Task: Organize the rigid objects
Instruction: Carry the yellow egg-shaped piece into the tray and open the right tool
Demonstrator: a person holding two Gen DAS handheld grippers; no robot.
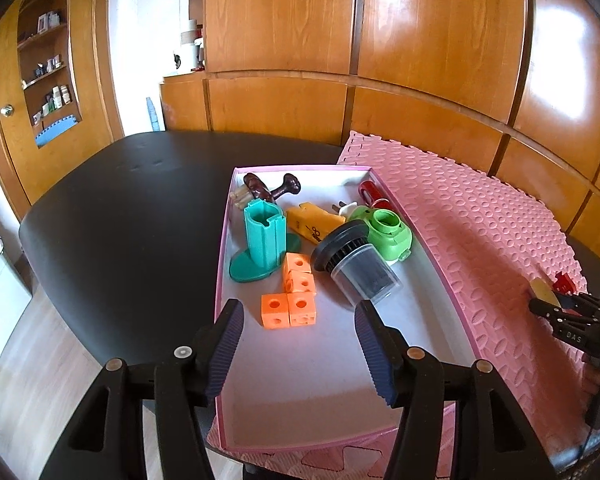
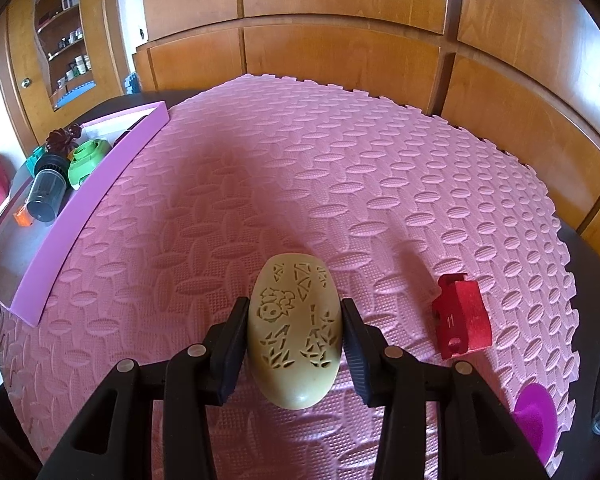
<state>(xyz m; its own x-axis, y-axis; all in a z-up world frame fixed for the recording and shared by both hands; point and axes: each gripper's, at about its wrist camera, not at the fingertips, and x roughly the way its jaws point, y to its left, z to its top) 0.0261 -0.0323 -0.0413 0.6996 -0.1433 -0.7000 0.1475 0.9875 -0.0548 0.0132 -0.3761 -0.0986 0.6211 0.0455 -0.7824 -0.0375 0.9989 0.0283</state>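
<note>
A beige oval stone (image 2: 294,336) carved with small leaf-like cutouts sits clamped in the right tongs (image 2: 295,334) over the pink mat (image 2: 260,184), beside a red block (image 2: 462,316), while the left tongs (image 1: 300,350) gape empty above the box (image 1: 452,300).

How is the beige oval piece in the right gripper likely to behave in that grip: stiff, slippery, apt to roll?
The oval piece looks stiff: its carved patterns keep crisp edges between the right gripper's pads. Its smooth rounded sides may let it slip or pivot. Set down on the pink mat, it would probably rock rather than roll far.
</note>
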